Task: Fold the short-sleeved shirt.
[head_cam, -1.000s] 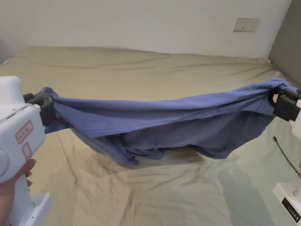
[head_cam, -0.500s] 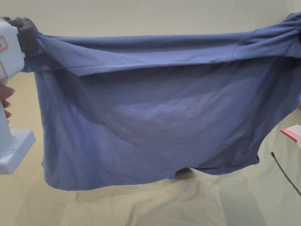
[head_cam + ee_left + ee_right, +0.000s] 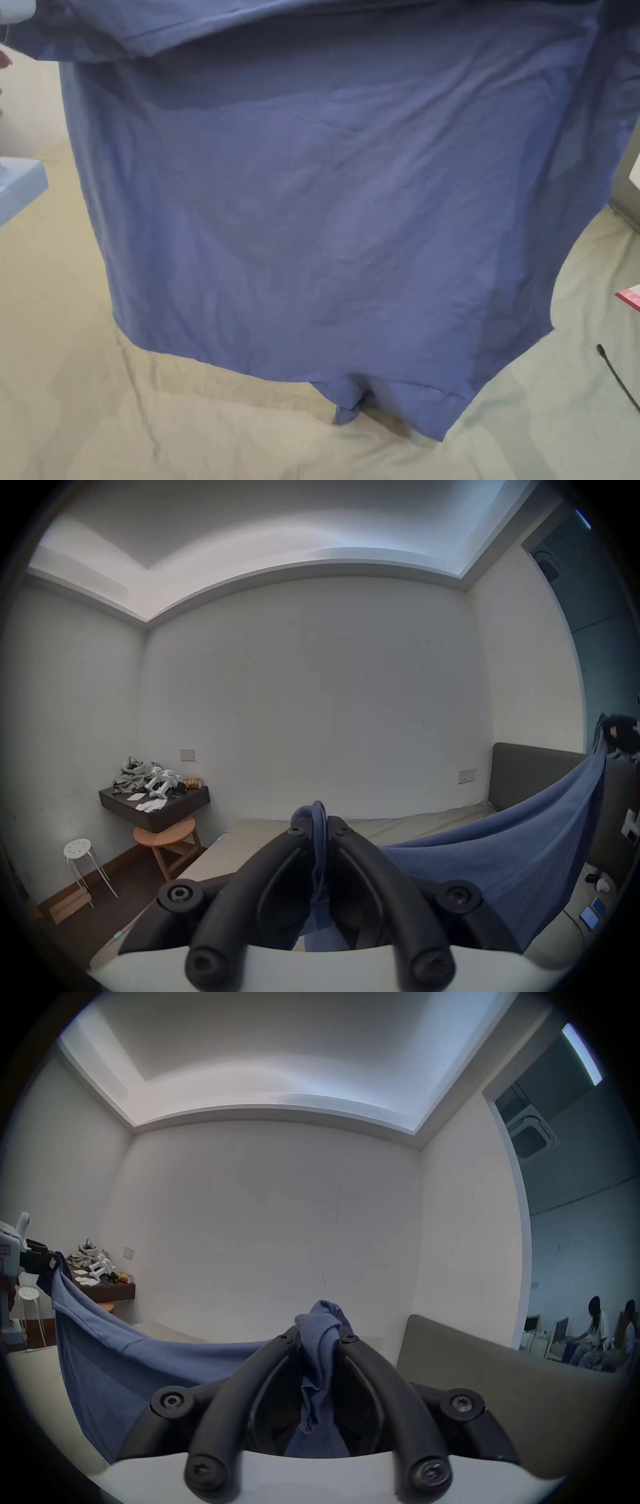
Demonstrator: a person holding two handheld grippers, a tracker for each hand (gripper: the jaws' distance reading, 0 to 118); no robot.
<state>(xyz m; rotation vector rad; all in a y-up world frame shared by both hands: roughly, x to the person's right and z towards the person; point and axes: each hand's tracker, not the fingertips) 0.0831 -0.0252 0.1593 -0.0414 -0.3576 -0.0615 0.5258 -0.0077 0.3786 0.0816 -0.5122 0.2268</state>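
The blue short-sleeved shirt (image 3: 325, 206) hangs spread in the air in the head view, its lower hem just above the bed. In the left gripper view the left gripper (image 3: 317, 830) is shut on a bunched edge of the shirt (image 3: 485, 854), which stretches away to the right toward the other gripper (image 3: 620, 739). The right gripper (image 3: 320, 1333) pinches a thick wad of the shirt (image 3: 138, 1352) between its black jaws in the right gripper view; the cloth runs left to the far left gripper (image 3: 38, 1260).
A beige-sheeted bed (image 3: 75, 375) lies under the shirt, with a dark cable (image 3: 615, 375) and a pink-edged card (image 3: 630, 295) at its right. A grey headboard (image 3: 485, 1373), a wall shelf (image 3: 156, 802), a wooden stool (image 3: 166, 833) and a white stool (image 3: 78, 849) stand around. People sit beyond the doorway (image 3: 595, 1324).
Both grippers have lifted the shirt well above the bed; it went from a sagging band to a hanging sheet, and the gripper heads have risen out of the head view's top.
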